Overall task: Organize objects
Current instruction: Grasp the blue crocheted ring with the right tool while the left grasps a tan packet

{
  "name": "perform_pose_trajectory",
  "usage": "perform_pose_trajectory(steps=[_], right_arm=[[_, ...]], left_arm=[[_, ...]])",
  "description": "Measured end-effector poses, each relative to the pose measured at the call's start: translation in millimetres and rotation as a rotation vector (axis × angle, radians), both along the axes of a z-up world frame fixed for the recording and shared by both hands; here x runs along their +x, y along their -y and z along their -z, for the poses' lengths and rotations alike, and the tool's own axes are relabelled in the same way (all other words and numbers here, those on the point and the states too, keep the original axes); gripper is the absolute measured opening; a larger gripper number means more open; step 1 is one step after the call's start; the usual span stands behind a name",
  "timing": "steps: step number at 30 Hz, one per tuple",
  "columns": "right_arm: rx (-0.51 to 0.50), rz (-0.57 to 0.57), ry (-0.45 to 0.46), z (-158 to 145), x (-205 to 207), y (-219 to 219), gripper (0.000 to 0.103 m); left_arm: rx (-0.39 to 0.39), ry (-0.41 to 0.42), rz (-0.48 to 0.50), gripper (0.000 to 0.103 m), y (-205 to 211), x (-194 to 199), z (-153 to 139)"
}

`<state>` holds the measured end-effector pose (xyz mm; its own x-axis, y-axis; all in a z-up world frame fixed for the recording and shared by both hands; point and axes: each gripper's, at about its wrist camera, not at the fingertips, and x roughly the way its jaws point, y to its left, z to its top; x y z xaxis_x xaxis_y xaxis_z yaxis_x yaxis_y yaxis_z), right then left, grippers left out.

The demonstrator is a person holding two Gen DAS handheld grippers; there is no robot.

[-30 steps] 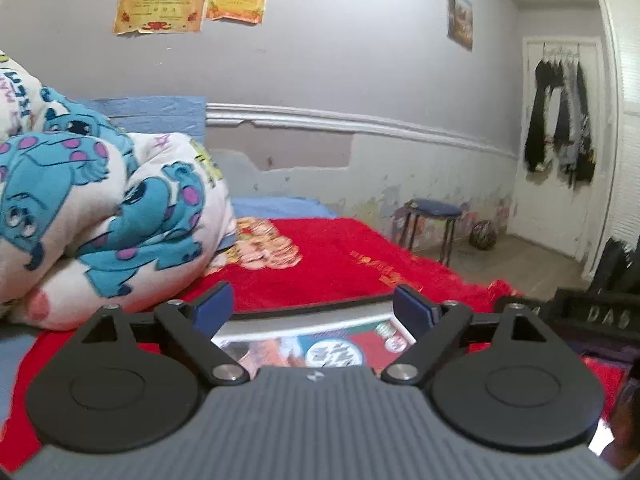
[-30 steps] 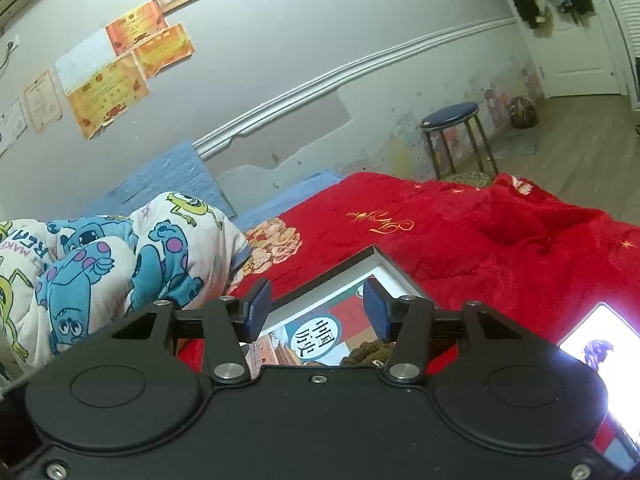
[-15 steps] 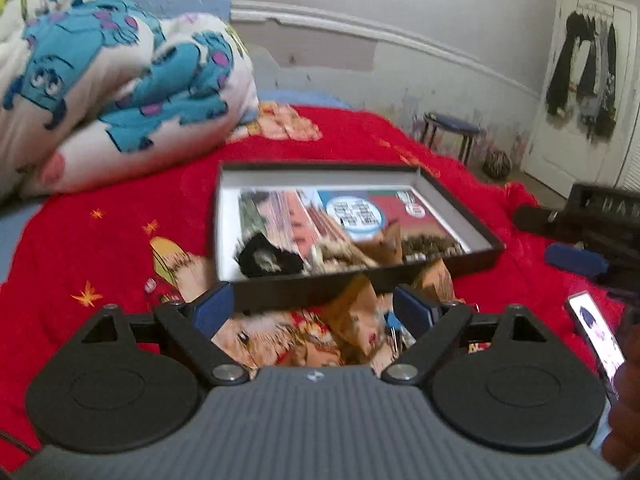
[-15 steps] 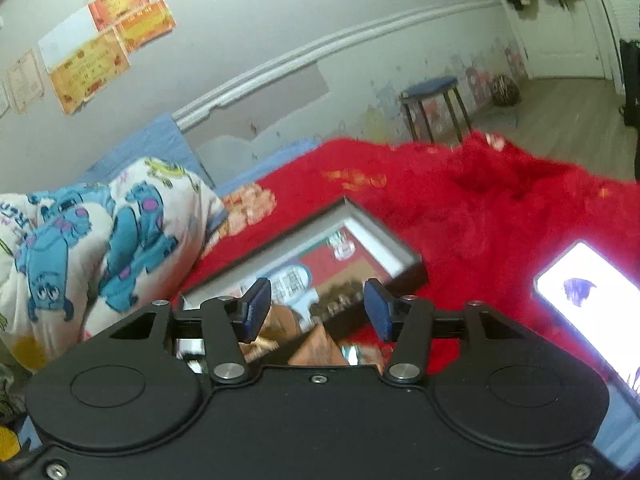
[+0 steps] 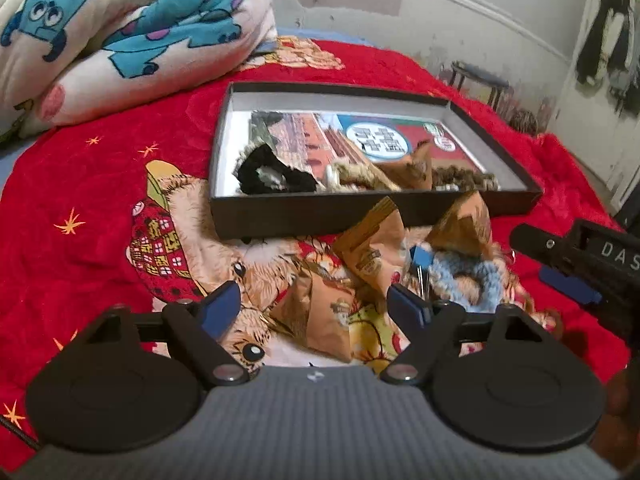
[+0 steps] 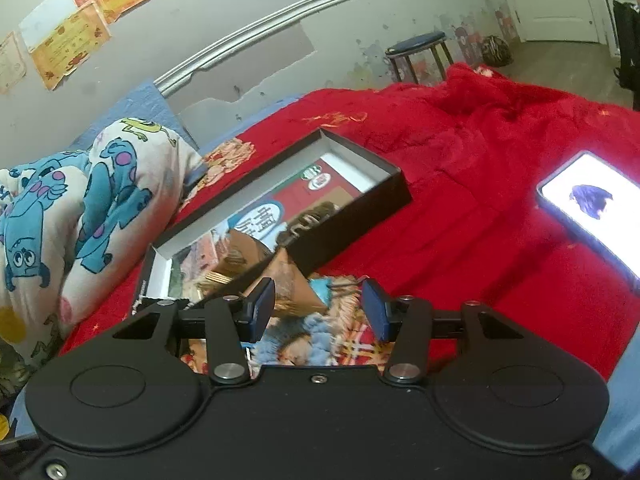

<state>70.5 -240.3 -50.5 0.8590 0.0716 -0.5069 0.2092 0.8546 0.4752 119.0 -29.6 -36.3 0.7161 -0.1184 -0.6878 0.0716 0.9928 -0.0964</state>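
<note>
A shallow black box (image 5: 320,216) (image 6: 360,216) lies on the red blanket and holds a black fuzzy scrunchie (image 5: 268,174), a brown packet and other small items. In front of it lie brown paper packets (image 5: 328,316) (image 6: 288,280), a light blue fuzzy scrunchie (image 5: 464,276) (image 6: 316,328) and a blue binder clip (image 5: 422,260). My left gripper (image 5: 316,308) is open and empty, hovering over a brown packet. My right gripper (image 6: 318,310) is open and empty above the blue scrunchie; it also shows at the right of the left wrist view (image 5: 576,264).
A folded monster-print quilt (image 5: 120,32) (image 6: 80,208) lies left of the box. A lit phone (image 6: 592,204) lies on the red blanket (image 6: 480,152) to the right. A stool (image 6: 420,52) stands by the wall beyond the bed.
Both grippers have tilted down and moved nearer the bed; the box and the loose items in front of it have come into view between the fingers. Both stay open.
</note>
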Motion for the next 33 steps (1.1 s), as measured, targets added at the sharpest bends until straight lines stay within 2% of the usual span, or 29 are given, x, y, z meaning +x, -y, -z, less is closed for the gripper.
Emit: perform_pose_trajectory(steps=[4,8,15,18,24,30,32,33], right_arm=[[0.041,-0.004,-0.002,10,0,6,0.048],[0.029,-0.025,-0.023,17,6,2,0.048],[-0.015,-0.049,-0.015,23,6,-7,0.045],[-0.013,-0.057,0.011,27,6,-10,0.045],[-0.050,-0.052,-0.006,30,8,-16,0.038],[-0.141,-0.057,-0.044,33,11,-28,0.025],[-0.177,-0.063,-0.057,34,13,-34,0.021],[-0.184,-0.065,-0.057,34,12,-36,0.019]], left_arm=[[0.064,0.005,0.015,0.083,10,-1,5],[0.104,0.007,-0.003,0.077,15,1,7],[0.098,-0.050,-0.056,0.056,13,12,10],[0.084,-0.064,-0.071,0.053,12,16,9],[0.073,-0.089,-0.068,0.052,10,20,8],[0.070,-0.103,-0.061,0.053,9,21,8],[0.063,-0.110,-0.061,0.056,8,22,7],[0.058,-0.114,-0.058,0.061,8,22,7]])
